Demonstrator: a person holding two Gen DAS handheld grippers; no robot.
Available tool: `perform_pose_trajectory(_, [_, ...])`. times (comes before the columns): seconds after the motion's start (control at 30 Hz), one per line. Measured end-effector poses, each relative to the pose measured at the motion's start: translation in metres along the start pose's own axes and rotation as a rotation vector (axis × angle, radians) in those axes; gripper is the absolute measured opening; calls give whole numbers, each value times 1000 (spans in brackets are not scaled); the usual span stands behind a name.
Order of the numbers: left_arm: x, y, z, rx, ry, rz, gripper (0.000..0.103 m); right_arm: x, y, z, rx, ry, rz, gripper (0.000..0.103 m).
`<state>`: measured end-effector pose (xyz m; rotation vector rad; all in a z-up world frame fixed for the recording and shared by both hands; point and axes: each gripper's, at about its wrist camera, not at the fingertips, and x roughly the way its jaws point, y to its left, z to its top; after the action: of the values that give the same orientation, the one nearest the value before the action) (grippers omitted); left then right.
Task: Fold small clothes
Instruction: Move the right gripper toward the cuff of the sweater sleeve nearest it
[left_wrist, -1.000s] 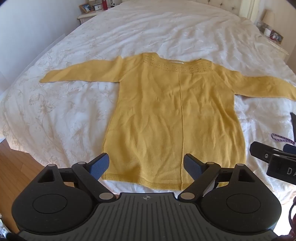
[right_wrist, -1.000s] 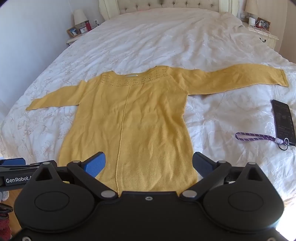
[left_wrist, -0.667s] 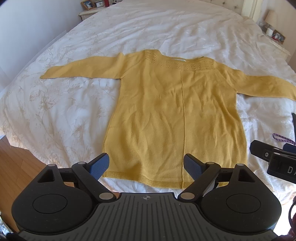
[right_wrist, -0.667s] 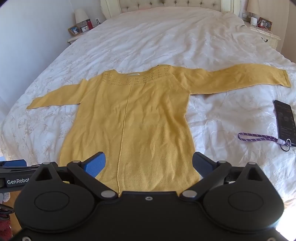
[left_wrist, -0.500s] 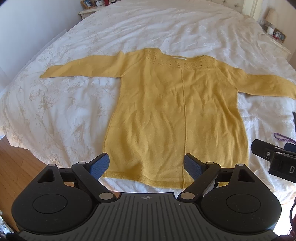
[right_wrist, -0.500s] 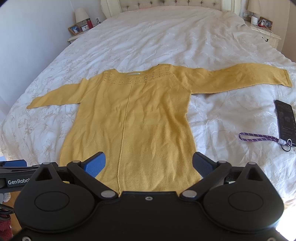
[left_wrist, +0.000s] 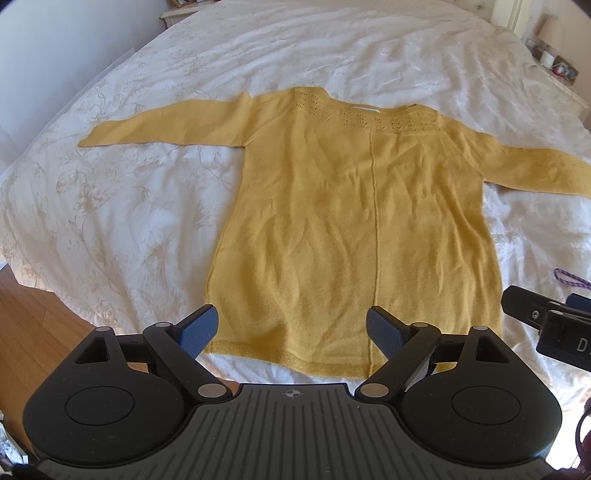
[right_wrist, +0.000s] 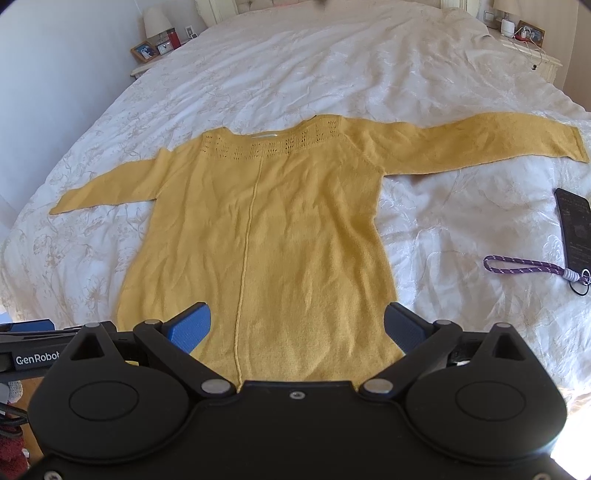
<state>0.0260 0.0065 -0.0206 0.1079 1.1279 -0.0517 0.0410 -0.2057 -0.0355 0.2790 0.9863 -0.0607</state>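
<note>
A mustard-yellow knitted sweater (left_wrist: 354, 221) (right_wrist: 266, 236) lies flat on a white bed (left_wrist: 129, 206) (right_wrist: 443, 221), both sleeves spread sideways and the hem nearest me. My left gripper (left_wrist: 291, 328) hovers over the hem, open, nothing between its blue pads. My right gripper (right_wrist: 297, 326) hangs over the lower body of the sweater, also open and empty. Part of the right gripper shows at the right edge of the left wrist view, and part of the left gripper shows at the left edge of the right wrist view.
A black phone (right_wrist: 576, 229) and a purple lanyard (right_wrist: 524, 264) lie on the bed to the right of the sweater. Nightstands with lamps and photo frames (right_wrist: 153, 46) flank the headboard. Wooden floor (left_wrist: 33, 325) shows past the bed's near left edge.
The sweater lies as before. Both views have tipped slightly downward, so the sweater sits a little higher and closer in frame; both grippers stay open.
</note>
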Motion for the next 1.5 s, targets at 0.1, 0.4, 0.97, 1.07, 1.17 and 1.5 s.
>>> perform_pose_trajectory(0.1, [5, 1, 4, -2, 11, 1, 88, 5, 0, 1, 3, 21, 0, 100])
perform_pose_trajectory(0.4, [25, 9, 27, -16, 48, -8, 88, 29, 5, 17, 30, 62, 0, 100])
perform_pose_trajectory(0.97, [68, 0, 141, 181, -38, -133, 87, 73, 14, 95, 240, -30, 2, 100])
perform_pose_trajectory(1.07, [71, -4, 151, 222, -70, -157, 87, 78, 12, 98, 285, -47, -8, 100])
perform_pose_trajectory(1.17, [74, -9, 160, 237, -99, -167, 87, 82, 5, 100, 321, -70, -29, 100])
perform_pose_trajectory(1.5, [73, -41, 170, 172, -184, -140, 87, 85, -66, 125, 345, -145, -146, 100])
